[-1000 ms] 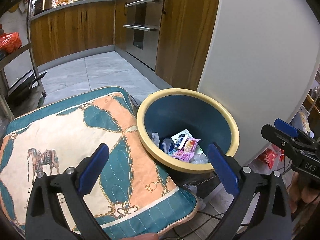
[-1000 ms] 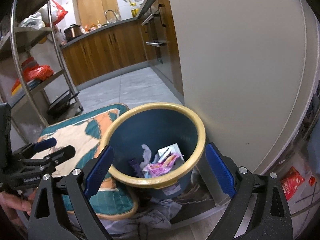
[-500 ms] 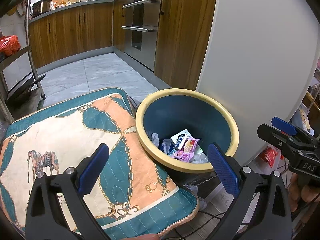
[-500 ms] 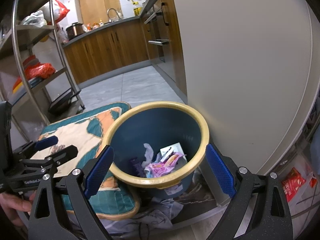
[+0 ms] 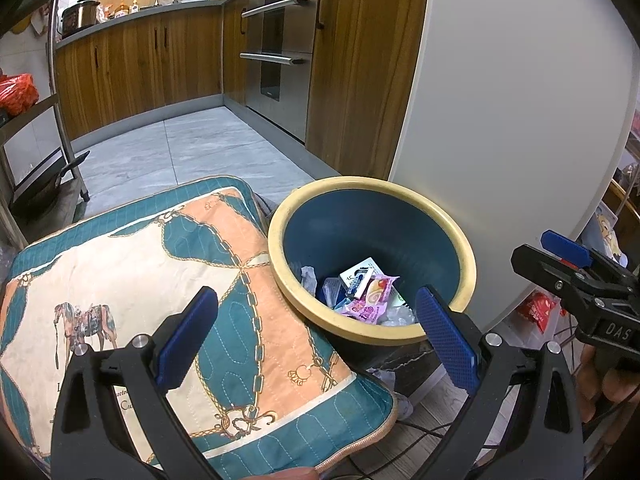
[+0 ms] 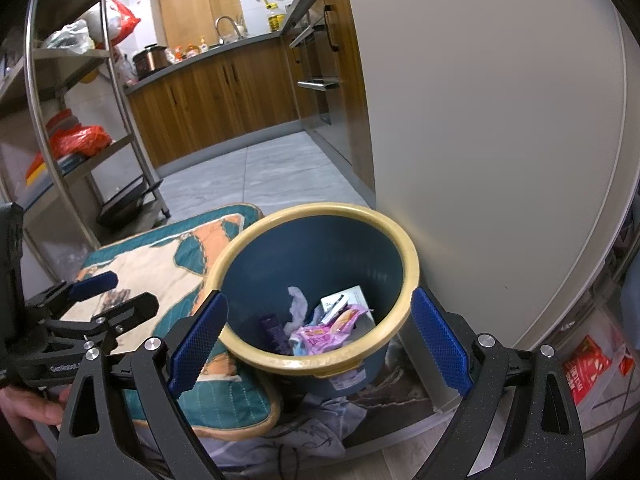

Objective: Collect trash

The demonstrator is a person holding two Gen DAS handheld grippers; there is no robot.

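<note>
Below both cameras, a blue bin (image 5: 372, 236) with a pale yellow rim is seen at the centre of each frame, set against a cream panel (image 5: 512, 120) to its right. Trash is held in its bottom: a pink wrapper (image 6: 320, 334), a white carton (image 6: 346, 300), a crumpled tissue (image 6: 298, 302) and a dark purple wrapper (image 6: 274, 330). A patterned cushion (image 5: 132, 292) is pressed against the bin's left side, filling the lower left of the left wrist view. The left gripper (image 5: 316, 330) is held with its jaws spread wide and nothing between them, its blue pads framing the cushion edge and bin rim. The right gripper (image 6: 318, 340) is likewise wide apart and empty, the bin's near rim being seen between its pads. Wooden cabinets (image 6: 224, 96) and a grey tiled floor (image 5: 180, 148) are seen in the upper part of both frames.
</note>
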